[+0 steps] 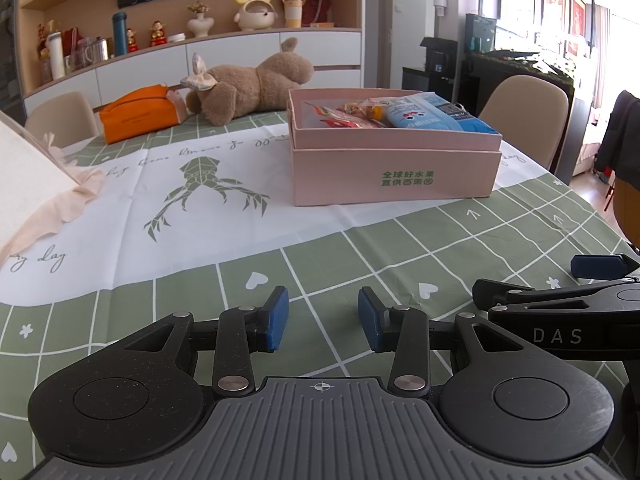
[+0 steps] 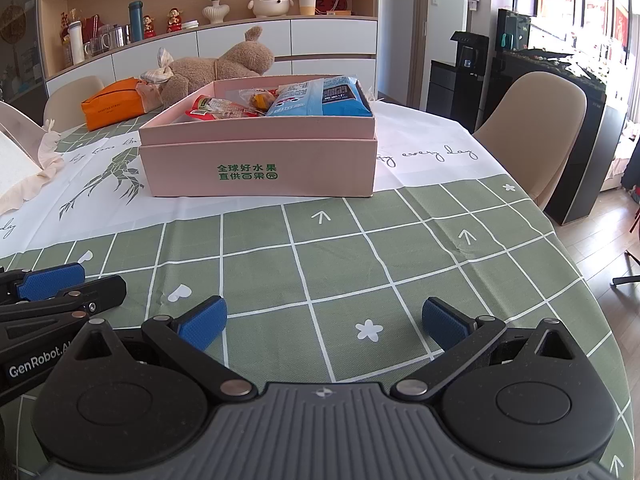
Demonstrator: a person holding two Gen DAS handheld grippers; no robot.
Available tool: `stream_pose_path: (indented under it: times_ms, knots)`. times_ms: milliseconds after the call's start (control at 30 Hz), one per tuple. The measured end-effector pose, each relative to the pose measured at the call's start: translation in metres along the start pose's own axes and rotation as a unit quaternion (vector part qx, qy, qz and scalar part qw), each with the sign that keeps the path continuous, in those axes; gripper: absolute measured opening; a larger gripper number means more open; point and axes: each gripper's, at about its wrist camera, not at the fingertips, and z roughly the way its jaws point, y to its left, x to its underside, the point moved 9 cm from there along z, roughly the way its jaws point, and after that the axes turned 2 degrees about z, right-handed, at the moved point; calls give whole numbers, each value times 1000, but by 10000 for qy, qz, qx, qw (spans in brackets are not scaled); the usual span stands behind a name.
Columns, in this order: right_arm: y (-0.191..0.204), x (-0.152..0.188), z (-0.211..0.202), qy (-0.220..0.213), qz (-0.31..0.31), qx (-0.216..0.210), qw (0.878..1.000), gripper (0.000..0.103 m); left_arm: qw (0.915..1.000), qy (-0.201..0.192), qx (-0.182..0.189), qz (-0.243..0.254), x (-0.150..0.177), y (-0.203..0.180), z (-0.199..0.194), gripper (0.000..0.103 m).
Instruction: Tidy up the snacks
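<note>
Both grippers empty over the bench, snacks boxed ahead

The left gripper (image 1: 323, 318) is partly spread, the right gripper (image 2: 324, 320) spread wide, neither pinching anything. Ahead of both, well apart, the pink box (image 2: 260, 168) holds the snack packets; the blue bag (image 2: 320, 98) looks light, crinkly, slippery and crushable, best pinched by its sealed edge, while the small wrapped snacks (image 2: 224, 110) suit gentle mid-body grips.

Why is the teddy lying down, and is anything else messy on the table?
The brown teddy has flopped onto its side behind the pink box, next to the orange pouch. In the box, the blue snack bag leans up over the rim. Nothing looks spilled or broken.
</note>
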Motion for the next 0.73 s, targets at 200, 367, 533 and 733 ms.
stream_pose_path:
  times_ms: [200, 367, 533, 733]
  knots:
    - [0, 0, 0, 0, 0, 0, 10000, 103, 10000, 0, -4, 3, 0, 0, 0, 44]
    - [0, 0, 0, 0, 0, 1, 10000, 103, 10000, 0, 3, -5, 0, 0, 0, 44]
    - [0, 0, 0, 0, 0, 0, 10000, 103, 10000, -1, 7, -10, 0, 0, 0, 44]
    - [0, 0, 0, 0, 1, 0, 10000, 103, 10000, -1, 30, -25, 0, -1, 0, 44]
